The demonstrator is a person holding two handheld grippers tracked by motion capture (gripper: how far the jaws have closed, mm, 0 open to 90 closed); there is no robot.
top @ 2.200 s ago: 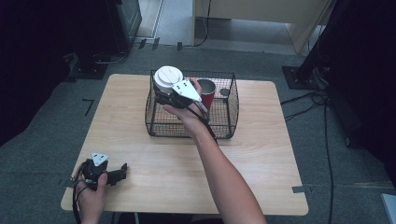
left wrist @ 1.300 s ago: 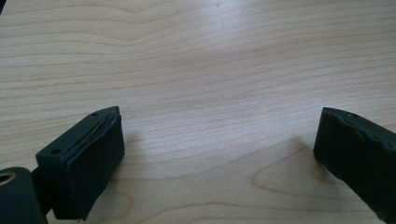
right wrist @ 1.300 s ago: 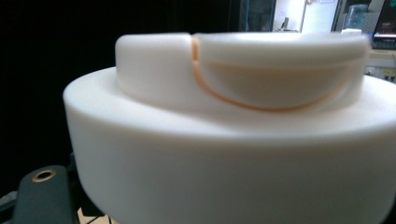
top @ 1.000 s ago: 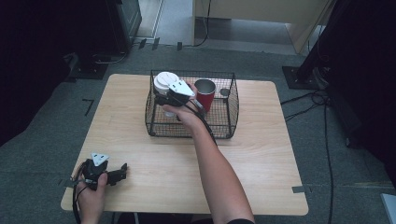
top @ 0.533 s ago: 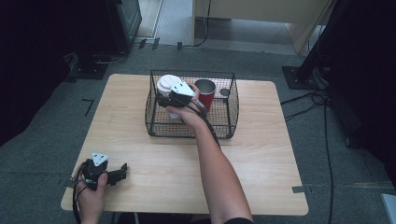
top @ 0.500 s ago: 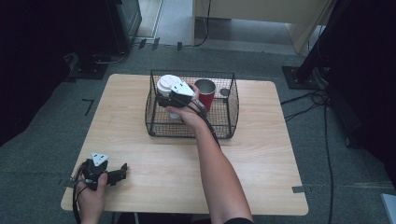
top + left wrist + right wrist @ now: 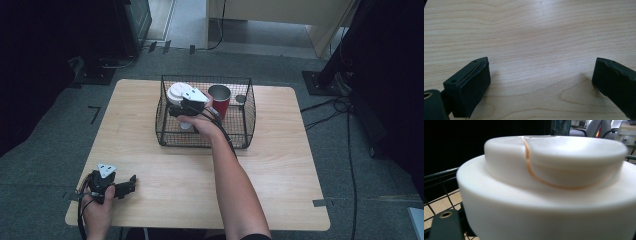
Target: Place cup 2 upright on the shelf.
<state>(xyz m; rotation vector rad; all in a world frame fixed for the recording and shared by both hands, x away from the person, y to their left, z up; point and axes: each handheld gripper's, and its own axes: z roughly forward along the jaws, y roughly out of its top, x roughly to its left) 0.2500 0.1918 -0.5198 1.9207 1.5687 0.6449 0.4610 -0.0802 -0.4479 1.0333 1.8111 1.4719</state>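
One light-wood table [image 7: 280, 165] on grey carpet, dark equipment left and right, cables on the floor at right. Left gripper [image 7: 131, 182] rests near the table's front-left corner, jaws spread wide over bare wood, nothing between them. One black wire basket [image 7: 247, 117] sits mid-table toward the far edge, holding one white lidded cup [image 7: 177, 93], one red cup [image 7: 220, 100]. Right gripper [image 7: 175, 111] is inside the basket against the white lidded cup; can't tell if it's clamped. An orange line runs across the lid.
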